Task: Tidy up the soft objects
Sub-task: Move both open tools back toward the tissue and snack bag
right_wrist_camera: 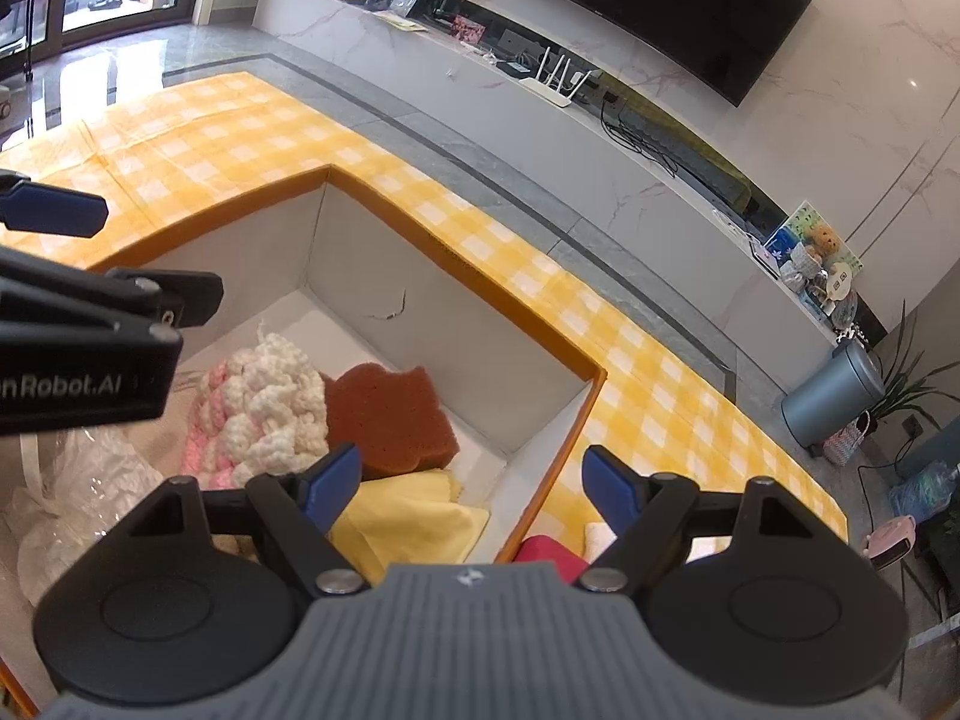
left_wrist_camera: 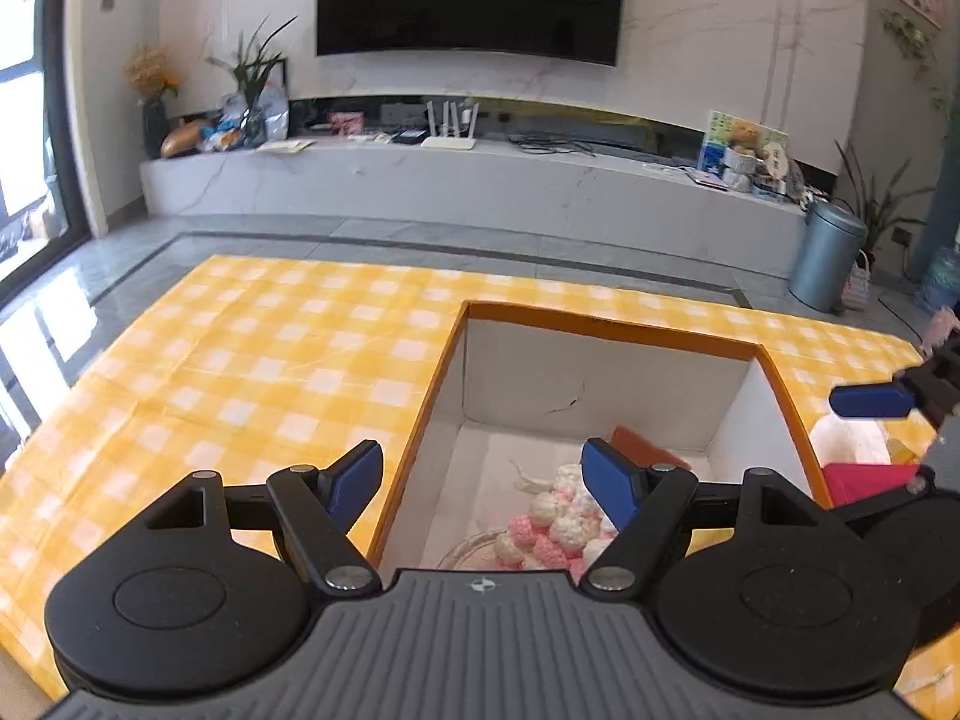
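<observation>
An orange-rimmed box (left_wrist_camera: 612, 324) (right_wrist_camera: 456, 258) with white walls stands on the yellow checked table. Inside lie a pink-and-white knitted piece (left_wrist_camera: 558, 522) (right_wrist_camera: 264, 408), a brown sponge (right_wrist_camera: 390, 414) (left_wrist_camera: 645, 450), a yellow cloth (right_wrist_camera: 408, 522) and crinkled clear plastic (right_wrist_camera: 84, 480). My left gripper (left_wrist_camera: 483, 480) is open over the box's left wall, holding nothing. My right gripper (right_wrist_camera: 474, 480) is open over the box's near right corner, nothing between its pads. A red item (right_wrist_camera: 549, 552) (left_wrist_camera: 864, 480) and a white soft item (left_wrist_camera: 846, 438) lie just outside the box's right wall.
The checked tablecloth (left_wrist_camera: 240, 372) stretches left of and behind the box. Beyond the table's far edge are a grey floor, a low marble TV shelf (left_wrist_camera: 456, 180) with clutter, and a grey bin (left_wrist_camera: 831, 252) at the right.
</observation>
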